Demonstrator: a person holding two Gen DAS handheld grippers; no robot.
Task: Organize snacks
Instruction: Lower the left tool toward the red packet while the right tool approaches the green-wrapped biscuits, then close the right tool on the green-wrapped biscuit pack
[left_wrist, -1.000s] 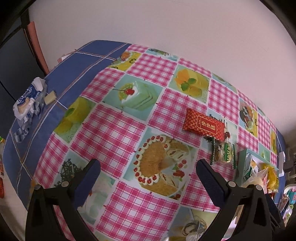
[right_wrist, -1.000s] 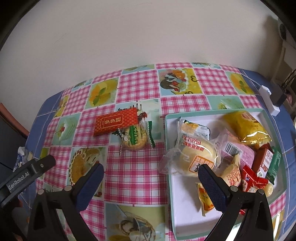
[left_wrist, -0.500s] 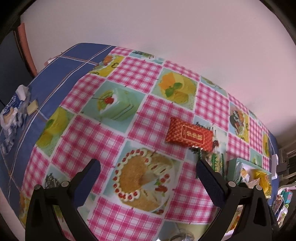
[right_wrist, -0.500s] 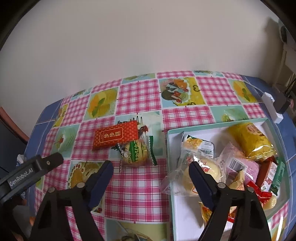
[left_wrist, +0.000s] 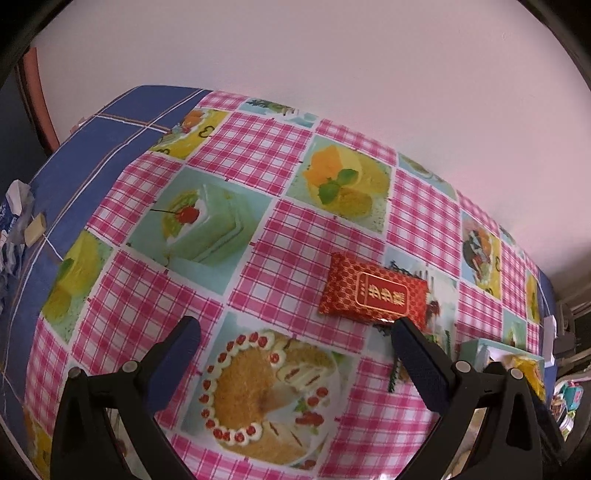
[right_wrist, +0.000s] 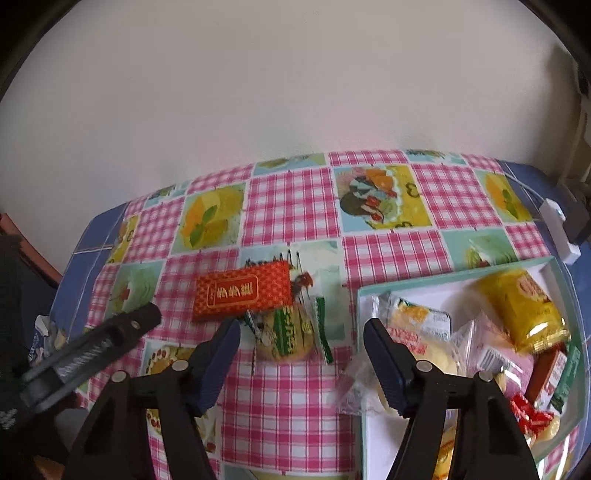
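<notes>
Right tongs (right_wrist: 301, 345): spread, empty, above the green-striped cookie packet (right_wrist: 286, 334).
Left tongs (left_wrist: 295, 347): spread, empty.
Red packet (right_wrist: 242, 295): overlapped just beyond; could be dragged.
Tray (right_wrist: 458, 275): to the right, crowded; overflow is risked.

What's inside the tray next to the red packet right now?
The tray holds wrapped snacks: a yellow bag, a clear-wrapped bun, a pink packet, small red packs. The right tongs cover its near corner, so what is there is hidden.

The right gripper (right_wrist: 301, 363) is held open above a green-striped biscuit packet (right_wrist: 290, 334), which touches a red packet (right_wrist: 242, 295) beside the snack-filled tray (right_wrist: 369, 291).
</notes>
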